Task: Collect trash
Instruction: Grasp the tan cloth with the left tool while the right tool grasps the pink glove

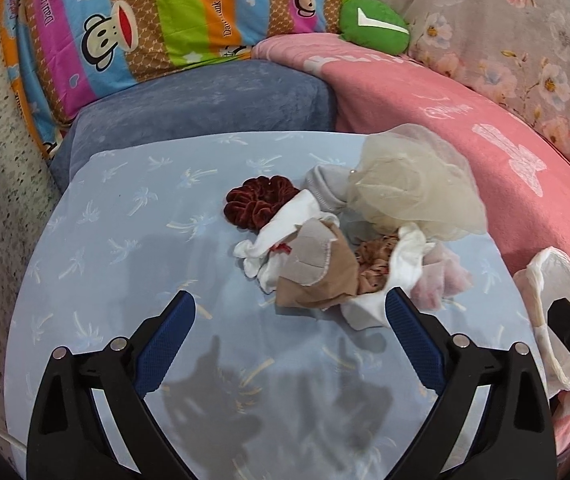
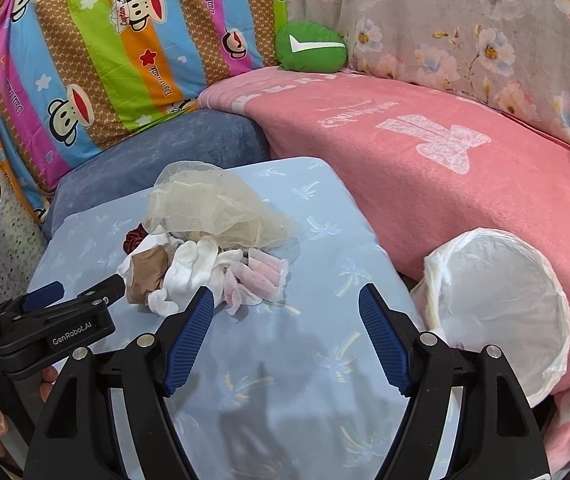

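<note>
Seen from the left wrist, the left gripper (image 1: 290,312) hangs with its jaws spread wide and nothing between them, above the near part of a pale blue cushion (image 1: 125,240) printed with small palm trees. Toward the cushion's far right corner lies a heap of scraps: a dark red scrunchie (image 1: 259,201), a tan cloth (image 1: 321,276), crumpled white rags (image 1: 401,260), and a sheer cream mesh (image 1: 413,188) on top at the far side. The right finger's tip sits just at the heap's near edge. A white bag-lined bin (image 1: 553,300) stands off the cushion's right edge against a pink blanket (image 1: 485,128). From the right wrist, the right gripper (image 2: 287,304) also stands open and empty over the cushion's near right part, with the heap just beyond its left finger and pink-striped rags (image 2: 261,276) at the heap's right side. The bin gapes empty beside the cushion's right edge.
</note>
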Motion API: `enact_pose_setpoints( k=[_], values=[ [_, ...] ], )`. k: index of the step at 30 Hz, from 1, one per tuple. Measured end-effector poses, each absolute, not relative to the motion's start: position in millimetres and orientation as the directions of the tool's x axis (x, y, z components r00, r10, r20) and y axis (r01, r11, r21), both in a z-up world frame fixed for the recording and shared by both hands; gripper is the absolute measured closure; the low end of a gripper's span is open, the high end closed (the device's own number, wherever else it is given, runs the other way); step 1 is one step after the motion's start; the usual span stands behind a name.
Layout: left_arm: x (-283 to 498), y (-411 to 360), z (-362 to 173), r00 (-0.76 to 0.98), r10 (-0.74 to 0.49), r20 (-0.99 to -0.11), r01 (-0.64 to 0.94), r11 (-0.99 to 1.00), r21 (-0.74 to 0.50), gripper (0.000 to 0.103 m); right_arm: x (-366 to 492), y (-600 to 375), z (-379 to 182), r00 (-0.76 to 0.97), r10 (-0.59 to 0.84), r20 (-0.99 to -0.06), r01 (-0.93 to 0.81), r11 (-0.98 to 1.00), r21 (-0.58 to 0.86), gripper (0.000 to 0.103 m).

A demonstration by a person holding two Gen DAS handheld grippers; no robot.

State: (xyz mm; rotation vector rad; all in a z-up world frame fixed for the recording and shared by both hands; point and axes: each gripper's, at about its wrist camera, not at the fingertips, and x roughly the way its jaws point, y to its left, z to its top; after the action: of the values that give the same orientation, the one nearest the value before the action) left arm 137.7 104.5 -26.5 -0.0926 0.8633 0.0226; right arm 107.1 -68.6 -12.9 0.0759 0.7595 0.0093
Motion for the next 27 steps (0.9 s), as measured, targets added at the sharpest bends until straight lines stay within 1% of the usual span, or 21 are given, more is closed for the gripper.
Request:
enact_pose_setpoints(
  k=[8,10,15,17,18,19,20,21,22,23,24,25,27],
  values=[
    [152,107,-34,0.638,-0.035,-0.769,-0.053,0.995,-0.089,0.012,144,-69,-37,0.693,0.057,-0.718,0.041,0.992,0.118,0.031],
    [157,108,-36,0.634,-0.046,-0.772,-0.054,0.993,-0.104,0.014,153,-68,-43,0.685,0.058,-0.726,0.044,0.992,0.121,0.031],
    [172,109,-44,0.614,-0.078,-0.785,-0.046,0.990,-0.135,0.029,172,-63,-58,0.667,0.063,-0.742,0.040,0.992,0.121,0.031],
    [177,108,-49,0.598,-0.105,-0.795,-0.035,0.987,-0.157,0.038,178,-62,-63,0.659,0.070,-0.748,0.038,0.991,0.126,0.032],
    [178,107,-51,0.592,-0.117,-0.798,-0.031,0.985,-0.167,0.040,181,-61,-67,0.653,0.071,-0.754,0.039,0.991,0.127,0.032],
    [179,106,-53,0.585,-0.134,-0.800,-0.021,0.983,-0.181,0.048,184,-60,-70,0.647,0.074,-0.758,0.037,0.991,0.129,0.033],
    [180,105,-55,0.578,-0.150,-0.802,-0.012,0.981,-0.192,0.057,185,-60,-73,0.642,0.078,-0.763,0.035,0.991,0.131,0.036],
    [180,104,-56,0.572,-0.163,-0.804,-0.005,0.979,-0.203,0.063,187,-58,-76,0.636,0.083,-0.768,0.031,0.991,0.133,0.040],
    [180,104,-58,0.566,-0.177,-0.805,0.001,0.977,-0.213,0.073,189,-57,-80,0.627,0.093,-0.773,0.025,0.990,0.140,0.043],
    [180,104,-59,0.562,-0.187,-0.806,0.004,0.975,-0.224,0.078,189,-56,-83,0.621,0.102,-0.777,0.020,0.989,0.145,0.049],
    [178,104,-59,0.560,-0.195,-0.805,0.009,0.973,-0.230,0.081,190,-55,-86,0.610,0.115,-0.784,0.013,0.988,0.154,0.059],
    [177,105,-59,0.562,-0.198,-0.803,0.012,0.973,-0.231,0.085,191,-54,-90,0.600,0.126,-0.790,0.007,0.987,0.162,0.064],
    [175,104,-57,0.567,-0.197,-0.800,0.015,0.973,-0.229,0.088,191,-52,-95,0.586,0.138,-0.799,0.004,0.985,0.173,0.084]
  ],
)
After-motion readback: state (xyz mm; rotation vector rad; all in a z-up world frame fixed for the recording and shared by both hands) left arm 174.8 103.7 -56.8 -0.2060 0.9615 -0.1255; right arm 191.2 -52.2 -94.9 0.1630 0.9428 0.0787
